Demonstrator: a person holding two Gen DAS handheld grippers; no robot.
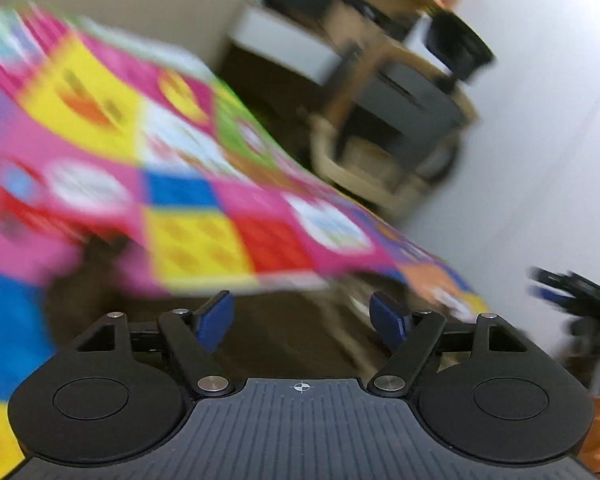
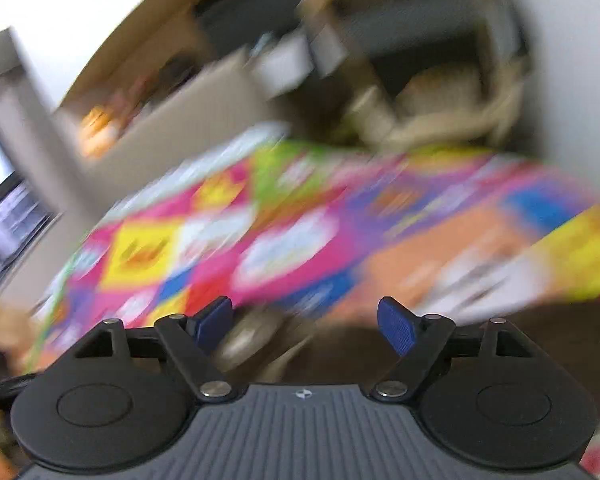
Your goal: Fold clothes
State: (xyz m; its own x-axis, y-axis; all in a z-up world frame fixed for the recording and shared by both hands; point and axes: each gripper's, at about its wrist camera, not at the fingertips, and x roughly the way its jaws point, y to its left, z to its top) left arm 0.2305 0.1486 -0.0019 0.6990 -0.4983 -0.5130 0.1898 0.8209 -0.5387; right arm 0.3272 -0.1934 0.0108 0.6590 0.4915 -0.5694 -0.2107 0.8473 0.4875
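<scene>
Across both wrist views spreads a bright patchwork cloth (image 1: 188,184) of pink, yellow, blue, red and orange squares, covering what seems to be a table, though blur makes the surface under it hard to judge. Its near edge hangs over dark brown floor (image 1: 284,336), which shows just ahead of each gripper. Behind the cloth stand a pale wall (image 1: 540,120) and a wooden shelf unit (image 1: 400,92) holding dark boxes; in the right view a beige cabinet (image 2: 188,120) rises behind the cloth's far edge.

From the left wrist the cloth runs long from upper left down to lower right, its border slanting toward the wall. From the right wrist its long axis crosses the frame side to side, tilted up to the right.

The left gripper (image 1: 304,318) has its blue pads (image 1: 216,318) spread wide with nothing between them, the cloth's edge just beyond the tips. The right gripper (image 2: 305,322) is likewise spread wide and empty, its pads (image 2: 396,326) short of the cloth's hem. Open floor lies below both.
</scene>
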